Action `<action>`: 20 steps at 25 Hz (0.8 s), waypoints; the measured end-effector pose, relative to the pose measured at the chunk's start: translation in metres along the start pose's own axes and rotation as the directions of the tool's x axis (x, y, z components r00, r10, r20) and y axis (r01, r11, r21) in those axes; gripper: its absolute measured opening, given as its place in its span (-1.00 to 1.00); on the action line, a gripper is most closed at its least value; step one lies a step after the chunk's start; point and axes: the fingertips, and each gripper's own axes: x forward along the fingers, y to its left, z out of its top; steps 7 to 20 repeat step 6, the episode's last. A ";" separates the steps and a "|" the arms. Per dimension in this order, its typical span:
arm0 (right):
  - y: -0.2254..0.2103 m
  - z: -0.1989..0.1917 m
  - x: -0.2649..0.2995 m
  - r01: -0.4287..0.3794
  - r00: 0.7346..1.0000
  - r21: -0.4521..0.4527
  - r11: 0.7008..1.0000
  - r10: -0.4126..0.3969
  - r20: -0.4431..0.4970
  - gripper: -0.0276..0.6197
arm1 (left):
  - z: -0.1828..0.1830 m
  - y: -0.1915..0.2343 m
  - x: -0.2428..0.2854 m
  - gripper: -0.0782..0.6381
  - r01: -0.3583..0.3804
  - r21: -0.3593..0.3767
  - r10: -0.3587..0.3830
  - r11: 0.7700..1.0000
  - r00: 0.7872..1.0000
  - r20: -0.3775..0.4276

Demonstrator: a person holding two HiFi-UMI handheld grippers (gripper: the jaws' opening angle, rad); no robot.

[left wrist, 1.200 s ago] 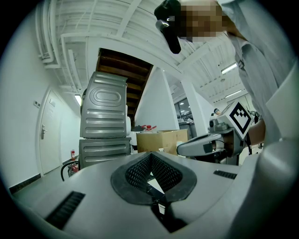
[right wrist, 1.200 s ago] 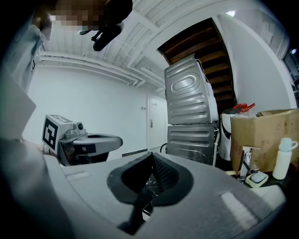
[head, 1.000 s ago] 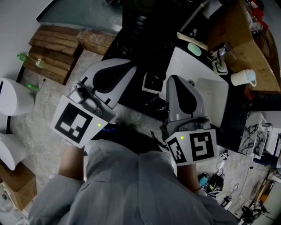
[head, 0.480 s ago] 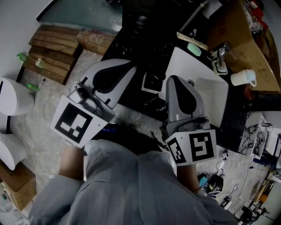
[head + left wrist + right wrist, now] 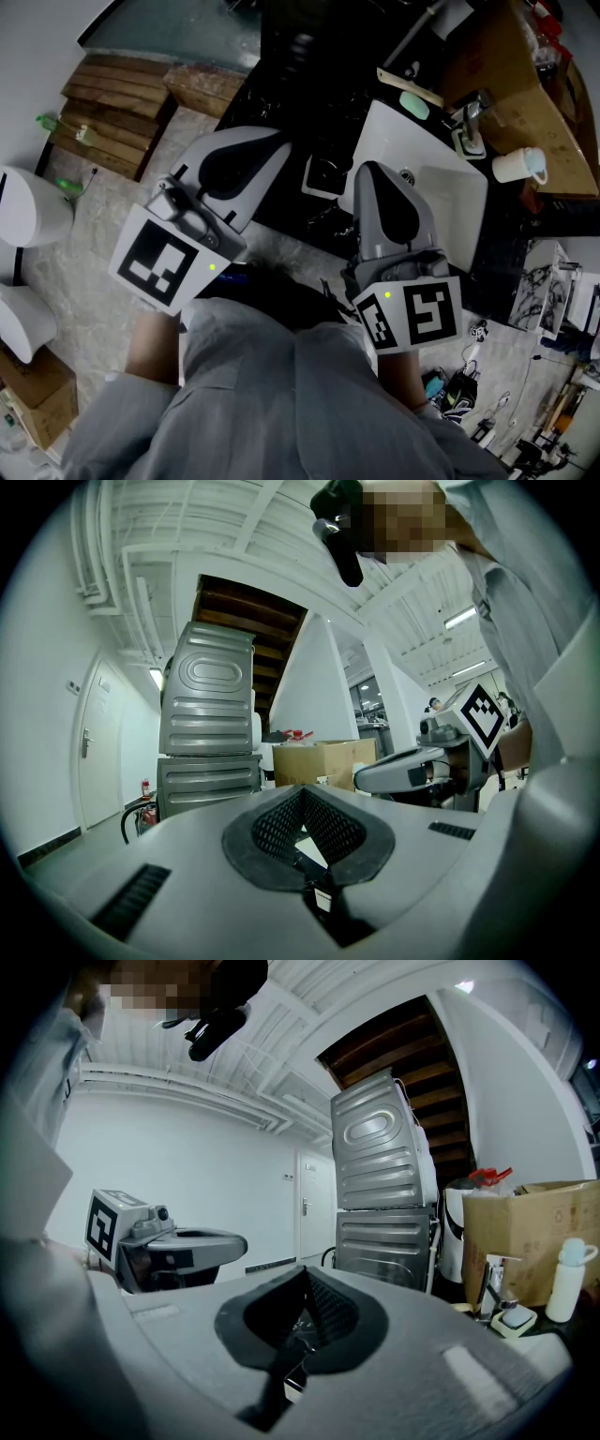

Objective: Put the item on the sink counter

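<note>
Both grippers are held close to the person's chest, side by side and pointing forward. The left gripper point(image 5: 279, 142) point(image 5: 302, 797) is shut with nothing between its jaws. The right gripper point(image 5: 367, 171) point(image 5: 305, 1281) also has its jaws together and holds nothing. Just beyond the right gripper lies the white sink point(image 5: 450, 202), with a faucet point(image 5: 472, 117) point(image 5: 492, 1290) at its far side. A white cup point(image 5: 518, 166) point(image 5: 568, 1279) stands on the counter point(image 5: 553, 159) right of the sink. A pale green soap bar point(image 5: 417, 106) lies at the sink's back. Each gripper view shows the other gripper point(image 5: 417, 767) point(image 5: 173, 1239).
Two stacked grey machines point(image 5: 208, 733) point(image 5: 382, 1199) stand ahead, with a cardboard box point(image 5: 319, 761) point(image 5: 530, 1232) beside them. Wooden pallets point(image 5: 122, 108) lie on the floor at the left. White shapes point(image 5: 28, 216) sit at the far left. Cables and tools point(image 5: 469, 389) litter the floor at the lower right.
</note>
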 end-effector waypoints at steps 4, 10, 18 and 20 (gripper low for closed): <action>0.001 0.000 0.000 -0.002 1.000 -0.004 1.000 0.002 -0.002 -0.92 | 0.000 0.000 -0.001 -0.76 -0.003 0.001 0.003 1.000 1.000 -0.002; 0.002 -0.001 -0.001 -0.003 1.000 -0.003 1.000 0.003 -0.003 -0.92 | -0.001 0.000 -0.002 -0.76 -0.004 0.000 0.004 1.000 1.000 -0.004; 0.002 -0.001 -0.001 -0.003 1.000 -0.003 1.000 0.003 -0.003 -0.92 | -0.001 0.000 -0.002 -0.76 -0.004 0.000 0.004 1.000 1.000 -0.004; 0.002 -0.001 -0.001 -0.003 1.000 -0.003 1.000 0.003 -0.003 -0.92 | -0.001 0.000 -0.002 -0.76 -0.004 0.000 0.004 1.000 1.000 -0.004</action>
